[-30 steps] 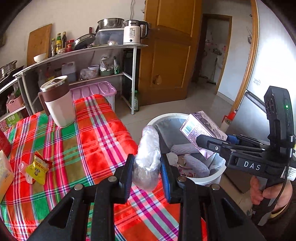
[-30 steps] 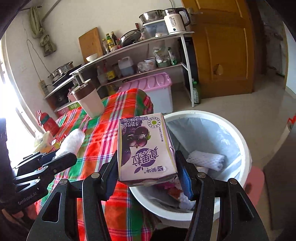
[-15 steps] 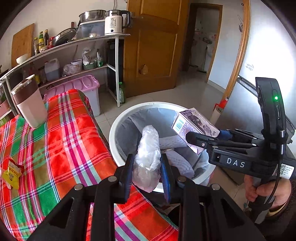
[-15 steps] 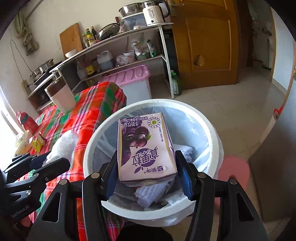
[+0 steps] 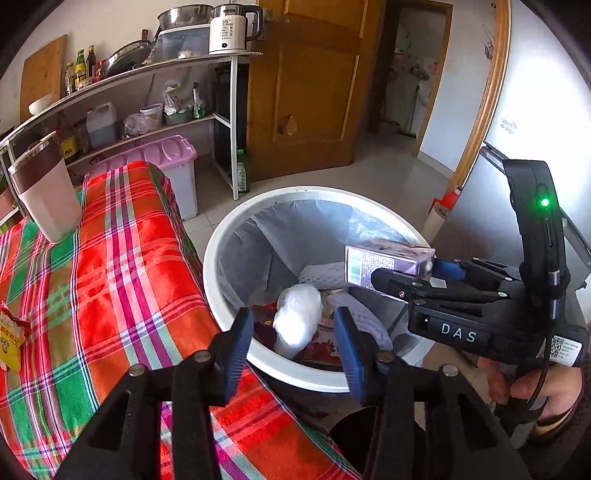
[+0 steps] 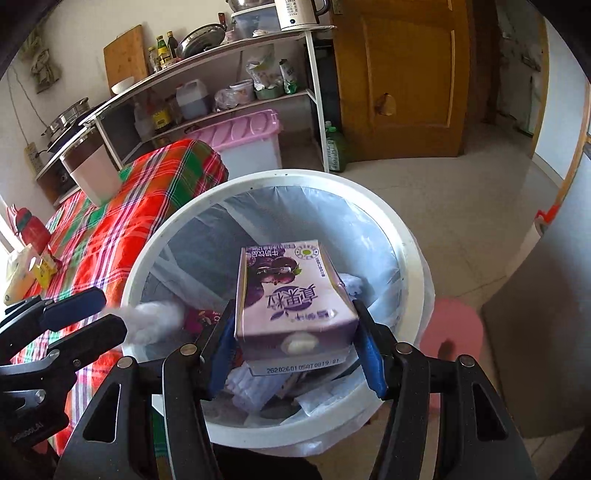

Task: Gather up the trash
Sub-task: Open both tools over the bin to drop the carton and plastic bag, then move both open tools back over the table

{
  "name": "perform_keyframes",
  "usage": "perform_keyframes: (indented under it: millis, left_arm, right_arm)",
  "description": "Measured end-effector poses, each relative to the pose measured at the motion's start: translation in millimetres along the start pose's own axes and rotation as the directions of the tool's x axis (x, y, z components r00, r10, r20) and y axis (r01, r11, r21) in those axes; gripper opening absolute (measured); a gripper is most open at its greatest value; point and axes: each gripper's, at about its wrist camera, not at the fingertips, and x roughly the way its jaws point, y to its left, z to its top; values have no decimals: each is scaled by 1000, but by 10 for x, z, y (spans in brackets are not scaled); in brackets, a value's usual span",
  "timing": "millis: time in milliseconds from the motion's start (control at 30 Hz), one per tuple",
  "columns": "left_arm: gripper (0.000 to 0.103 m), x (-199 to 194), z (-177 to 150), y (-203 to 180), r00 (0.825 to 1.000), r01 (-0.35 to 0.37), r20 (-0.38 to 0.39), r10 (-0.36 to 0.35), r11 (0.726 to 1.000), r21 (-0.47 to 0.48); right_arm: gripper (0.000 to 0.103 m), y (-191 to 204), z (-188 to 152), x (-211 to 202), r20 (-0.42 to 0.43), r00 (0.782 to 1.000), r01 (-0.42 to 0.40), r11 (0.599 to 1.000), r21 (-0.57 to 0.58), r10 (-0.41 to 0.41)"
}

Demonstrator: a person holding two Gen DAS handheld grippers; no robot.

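Left gripper (image 5: 293, 338): jaws are standing wide apart over the near rim of the white trash bin (image 5: 221, 258), gripping nothing. A crumpled clear plastic bag (image 5: 298, 317) is showing in the gap between the blue pads, touching neither, over the trash inside the bin; slightly motion-blurred. In the right wrist view the same bag (image 6: 155, 319) is appearing just off the left gripper's (image 6: 96, 314) fingertips, at the bin's inner left edge.

Right gripper (image 6: 295, 345): jaws are parted to carton width, and the blue pads are sitting at the sides of a purple milk carton (image 6: 291, 295). On the left the pad is looking pressed to the carton; on the right a thin gap may be opening, so I cannot tell whether the grip is holding. The carton is hanging over the bin's (image 6: 413, 258) liner-lined opening, above white foam wrap and other trash.

Writing: the carton's face is carrying Chinese characters, upside down from this view, with a grape picture; the bottom flap is reading roughly "2620260105AT0819/01". In the left wrist view the right gripper's (image 5: 373, 275) body is reading "DAS", with a green LED lit, and the carton's (image 5: 384, 264) side panel is bearing small print, illegible. The white kettle (image 5: 227, 31) on the shelf is showing "55°".

The bin is standing on the floor, against the corner of the plaid-cloth table (image 5: 110, 277).
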Motion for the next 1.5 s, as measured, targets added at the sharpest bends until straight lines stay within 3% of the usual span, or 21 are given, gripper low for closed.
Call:
perform_keyframes:
  millis: [267, 933, 1500]
  left_arm:
    - [58, -84, -29, 58, 1000, -13, 13, 13, 1000, -17]
    - [61, -588, -161, 442, 992, -61, 105, 70, 994, -85]
    - [64, -1005, -417, 1054, 965, -196, 143, 221, 965, -173]
  right_arm:
    - [59, 28, -15, -38, 9, 1000, -2, 1000, 9, 2]
    - [59, 466, -39, -271, 61, 997, -53, 998, -36, 55]
    - [60, 1216, -22, -296, 91, 979, -171, 976, -131, 184]
